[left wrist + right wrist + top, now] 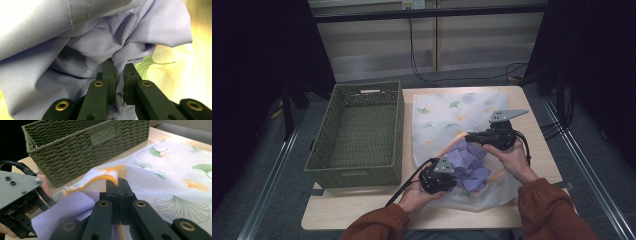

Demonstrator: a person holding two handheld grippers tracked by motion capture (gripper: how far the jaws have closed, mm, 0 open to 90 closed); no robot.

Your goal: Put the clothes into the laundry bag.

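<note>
A white mesh bag (pixel 447 117) printed with ginkgo leaves and edged in orange lies on the table, right of centre. A crumpled lilac cloth (pixel 469 165) sits at the bag's near end, partly under the mesh. My left gripper (pixel 454 180) is shut on a fold of the lilac cloth (pixel 87 45), which bunches between the pads at the left gripper (pixel 120 67). My right gripper (pixel 468 135) is shut on the bag's orange-trimmed edge (pixel 110 176), lifted slightly above the cloth (pixel 72 207). The right gripper (pixel 117 182) pinches that edge tightly.
A deep green woven basket (pixel 354 176) stands on the left half of the table, close beside the bag. Its side wall (pixel 82 147) has a handle slot. Bare wooden tabletop (pixel 362 205) shows along the near edge. Cables run on the floor behind.
</note>
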